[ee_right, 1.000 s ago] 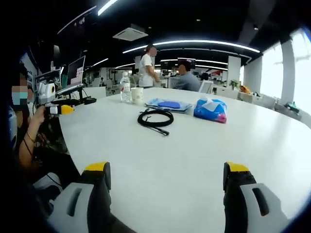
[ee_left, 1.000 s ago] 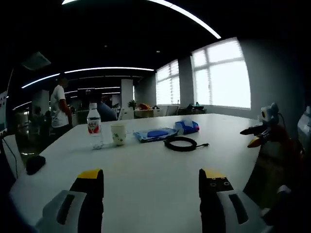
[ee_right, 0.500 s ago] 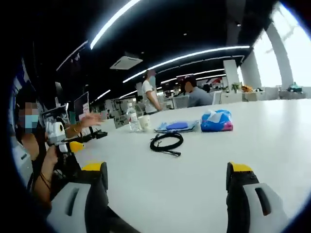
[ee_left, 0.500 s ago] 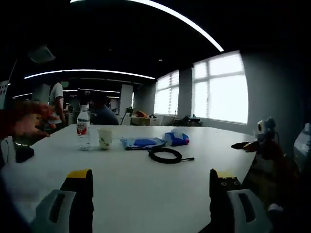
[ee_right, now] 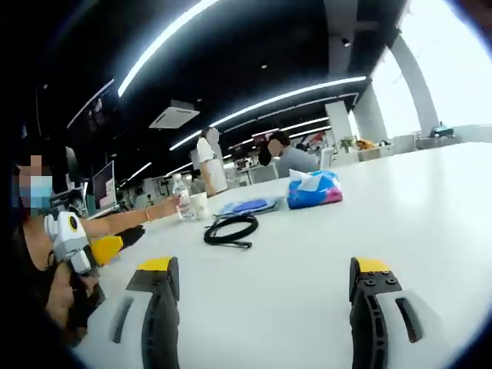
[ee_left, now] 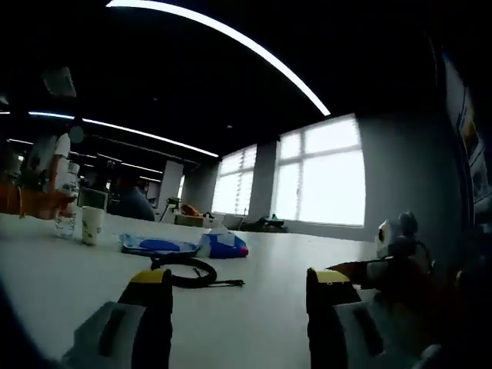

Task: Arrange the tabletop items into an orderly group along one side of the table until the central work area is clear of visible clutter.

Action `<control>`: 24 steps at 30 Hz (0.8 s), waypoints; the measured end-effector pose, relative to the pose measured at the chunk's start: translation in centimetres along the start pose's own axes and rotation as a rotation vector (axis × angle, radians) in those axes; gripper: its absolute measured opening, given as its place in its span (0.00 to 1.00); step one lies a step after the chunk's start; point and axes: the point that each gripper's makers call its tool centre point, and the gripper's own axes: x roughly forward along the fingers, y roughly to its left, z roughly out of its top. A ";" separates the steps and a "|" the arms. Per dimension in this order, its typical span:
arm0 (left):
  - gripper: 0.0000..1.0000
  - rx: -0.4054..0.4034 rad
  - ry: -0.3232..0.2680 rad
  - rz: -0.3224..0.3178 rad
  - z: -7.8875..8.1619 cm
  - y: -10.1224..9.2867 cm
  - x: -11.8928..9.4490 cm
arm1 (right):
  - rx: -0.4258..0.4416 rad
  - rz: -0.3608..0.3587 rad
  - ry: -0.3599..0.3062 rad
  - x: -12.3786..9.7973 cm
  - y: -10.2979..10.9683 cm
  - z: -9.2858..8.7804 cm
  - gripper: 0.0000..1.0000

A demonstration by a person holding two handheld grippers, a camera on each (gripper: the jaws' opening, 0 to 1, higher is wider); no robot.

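Our cameras have dropped toward the table; both grippers gape empty; we should approach the cable level.

1. The table is plain white.
2. The coiled cable is black.
3. The tissue pack is blue with a pink edge.
4. The flat folder is pale with a blue patch.
5. The paper cup is white with faint markings.
6. The bottle is clear with a red label.
7. The gripper jaws are black and grey with yellow tips.
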 end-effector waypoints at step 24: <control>0.00 0.127 0.106 -0.315 -2.7 -9.5 9.6 | 0.004 -0.304 -0.144 4.6 -8.4 3.4 0.18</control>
